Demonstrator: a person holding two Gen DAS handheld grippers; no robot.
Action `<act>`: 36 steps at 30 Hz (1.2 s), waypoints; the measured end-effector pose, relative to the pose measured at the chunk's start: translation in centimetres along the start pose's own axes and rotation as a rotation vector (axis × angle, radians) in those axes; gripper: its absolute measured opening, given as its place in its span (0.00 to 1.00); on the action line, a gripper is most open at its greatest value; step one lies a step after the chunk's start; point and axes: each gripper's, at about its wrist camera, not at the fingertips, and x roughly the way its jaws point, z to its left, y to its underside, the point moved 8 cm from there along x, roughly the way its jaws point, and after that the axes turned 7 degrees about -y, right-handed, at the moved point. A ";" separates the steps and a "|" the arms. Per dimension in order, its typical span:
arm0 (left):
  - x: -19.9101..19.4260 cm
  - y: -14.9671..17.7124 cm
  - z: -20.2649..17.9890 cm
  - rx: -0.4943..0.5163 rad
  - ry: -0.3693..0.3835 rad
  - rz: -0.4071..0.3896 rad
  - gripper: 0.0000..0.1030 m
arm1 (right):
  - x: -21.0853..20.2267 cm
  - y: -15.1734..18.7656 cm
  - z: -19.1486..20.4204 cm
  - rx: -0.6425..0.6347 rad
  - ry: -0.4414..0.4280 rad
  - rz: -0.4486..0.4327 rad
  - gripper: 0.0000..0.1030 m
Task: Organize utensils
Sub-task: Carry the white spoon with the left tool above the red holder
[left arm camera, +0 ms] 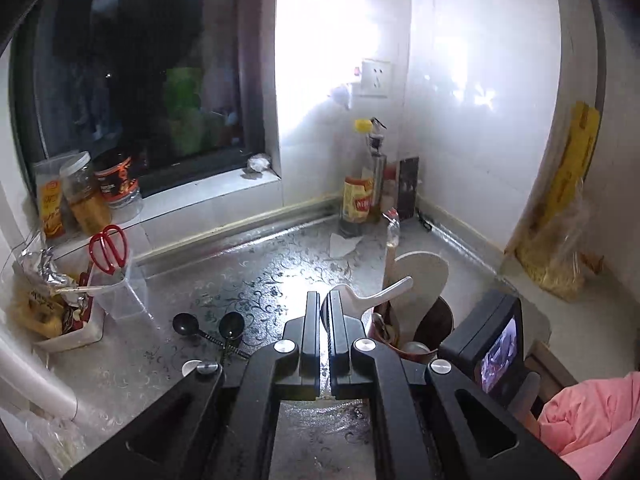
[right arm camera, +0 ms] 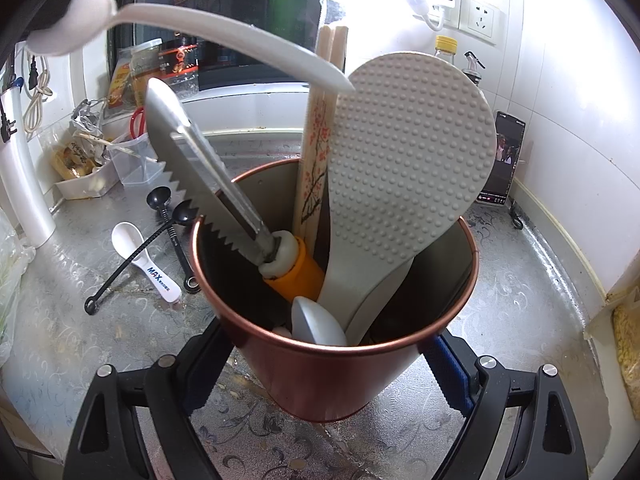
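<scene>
A: Right, your left claw [left arm camera: 324, 312] is pressed together on the bowl of a white spoon [left arm camera: 376, 294], with its handle sticking out toward the cup [right arm camera: 336, 280]. Your right claw [right arm camera: 328, 344] is pinching that copper-coloured cup by its sides, and the cup sits on the counter [right arm camera: 520, 300].

B: So the spoon goes in next?

A: That's my reading. The spoon hangs above the cup's far rim, handle end just over the rice paddle [right arm camera: 412, 168]. The cup is already crowded: the paddle and the chopsticks [right arm camera: 316, 140] lean at the back, and a saw-toothed peeler [right arm camera: 200, 168] with an orange handle slants out on the window side.

B: Where should you aim?

A: Tip the handle downward first, then lower it into the free gap at the front of the cup, between peeler and paddle. Hold the cup firm so it doesn't tip when the spoon knocks something.

B: And after that?

A: Two black measuring spoons [right arm camera: 172, 216] and a white scoop [right arm camera: 136, 252] lie on the counter beside the cup, on the window side.
</scene>
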 end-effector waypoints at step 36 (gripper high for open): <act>2.1 -0.3 -5.0 0.238 0.016 0.059 0.04 | -0.7 0.3 -0.1 -0.003 0.001 0.003 0.89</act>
